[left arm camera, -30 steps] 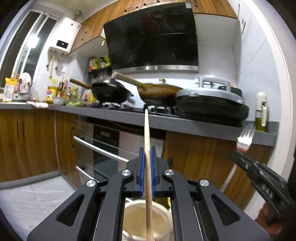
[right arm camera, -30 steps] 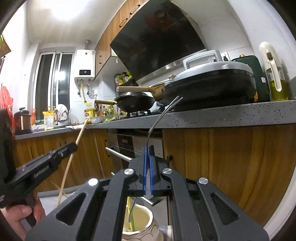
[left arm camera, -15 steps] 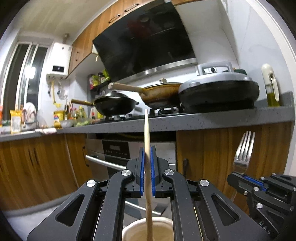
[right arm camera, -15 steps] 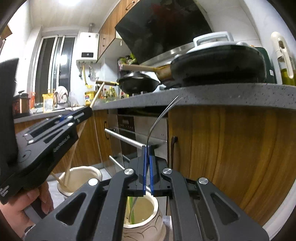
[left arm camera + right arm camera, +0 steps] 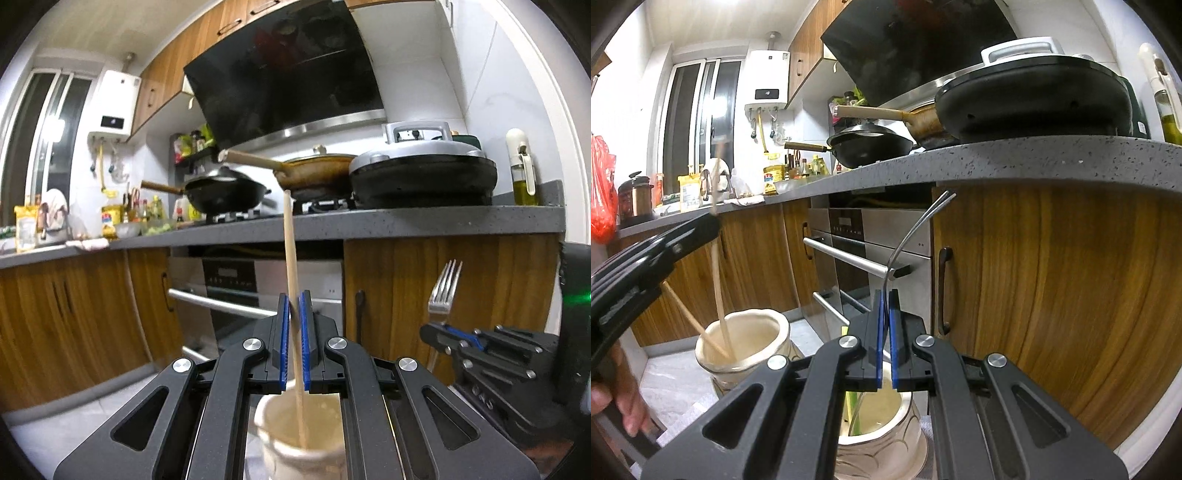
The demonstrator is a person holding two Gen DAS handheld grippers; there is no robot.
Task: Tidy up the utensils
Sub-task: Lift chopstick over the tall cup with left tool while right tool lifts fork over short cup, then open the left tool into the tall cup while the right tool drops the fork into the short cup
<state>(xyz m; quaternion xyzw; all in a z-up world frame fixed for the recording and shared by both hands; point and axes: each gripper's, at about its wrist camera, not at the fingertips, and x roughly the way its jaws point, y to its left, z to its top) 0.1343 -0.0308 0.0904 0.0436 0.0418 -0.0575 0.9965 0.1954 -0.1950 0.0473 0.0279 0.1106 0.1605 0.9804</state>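
My left gripper (image 5: 293, 306) has its blue pads slightly parted around an upright wooden chopstick (image 5: 290, 251), whose lower end stands in a cream ceramic holder (image 5: 280, 439) below. In the right wrist view that holder (image 5: 746, 343) holds this chopstick (image 5: 718, 291) and a second one. My right gripper (image 5: 885, 306) has its pads a little apart around a metal fork (image 5: 912, 236), tines up, over a second cream holder (image 5: 886, 424). The fork (image 5: 443, 291) and right gripper (image 5: 439, 334) also show at the right of the left wrist view.
A grey countertop (image 5: 406, 218) carries a black wok (image 5: 225, 192), a brown pan (image 5: 314, 173) and a lidded griddle (image 5: 421, 173). An oven with a bar handle (image 5: 846, 254) and wood cabinet doors (image 5: 1052, 295) stand close ahead. An oil bottle (image 5: 522, 173) stands at the right.
Both grippers have moved lower, bringing the chopstick and the fork down into their holders. The pads of both grippers have parted slightly from the utensils.
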